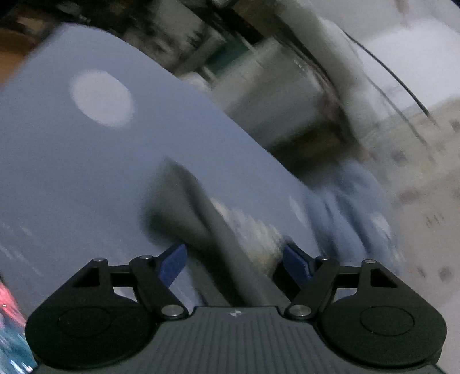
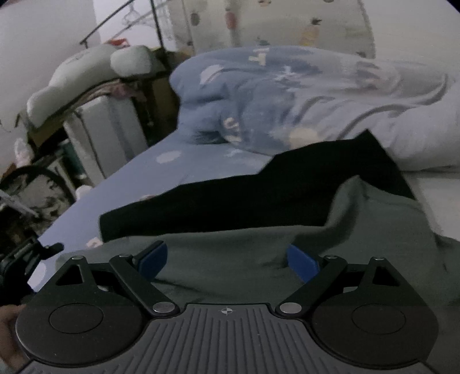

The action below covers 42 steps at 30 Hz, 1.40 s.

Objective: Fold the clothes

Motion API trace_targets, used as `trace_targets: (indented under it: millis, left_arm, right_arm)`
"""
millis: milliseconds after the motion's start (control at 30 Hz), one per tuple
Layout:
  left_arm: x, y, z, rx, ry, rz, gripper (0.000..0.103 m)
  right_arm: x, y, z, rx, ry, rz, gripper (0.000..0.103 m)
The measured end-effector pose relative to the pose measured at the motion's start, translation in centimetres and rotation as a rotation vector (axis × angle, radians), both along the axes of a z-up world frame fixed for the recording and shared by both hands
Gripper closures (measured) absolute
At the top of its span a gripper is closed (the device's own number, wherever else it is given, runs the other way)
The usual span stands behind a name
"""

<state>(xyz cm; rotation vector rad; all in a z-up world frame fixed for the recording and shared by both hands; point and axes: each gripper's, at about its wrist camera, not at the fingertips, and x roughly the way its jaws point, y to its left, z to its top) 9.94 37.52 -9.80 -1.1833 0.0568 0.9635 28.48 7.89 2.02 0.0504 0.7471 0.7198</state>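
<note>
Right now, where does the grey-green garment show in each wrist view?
Left wrist: the grey-green garment is a blurred strip running up from between the open left gripper.
Right wrist: it fills the lower centre under the open right gripper, below the black garment.
Shared landmark: the blue spotted sheet.

Dim room, blue spotted bedsheet spread wide, crumpled blue quilt heaped at the far end beside a white pillow, patterned curtain behind, cluttered white cabinet off left.
</note>
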Motion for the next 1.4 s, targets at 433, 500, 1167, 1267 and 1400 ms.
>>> trace_targets:
  millis: [433, 500, 1167, 1267, 1400]
  left_arm:
    - [-0.2, 7.0, -2.0, -0.062, 0.167, -0.05, 0.072]
    - [0.3, 6.5, -1.7, -0.078, 0.155, -0.089, 0.09]
    - [10.3, -20.9, 6.5, 0.615, 0.019, -0.884, 0.094]
    - [10.3, -23.4, 5.6, 0.634, 0.017, -0.966, 0.094]
    - [10.3, -25.3, 4.5, 0.643, 0.036, -1.045, 0.094]
  right_arm:
    - [-1.5, 4.2, 0.2, 0.001, 0.025, 0.064, 0.01]
    - [-1.6, 4.0, 0.5, -0.005, 0.021, 0.06, 0.01]
    - [-0.8, -12.4, -1.5, 0.332, 0.237, -0.128, 0.01]
    - [-0.3, -14.0, -3.7, 0.375, 0.294, -0.164, 0.01]
    - [0.5, -14.3, -5.1, 0.349, 0.305, -0.179, 0.01]
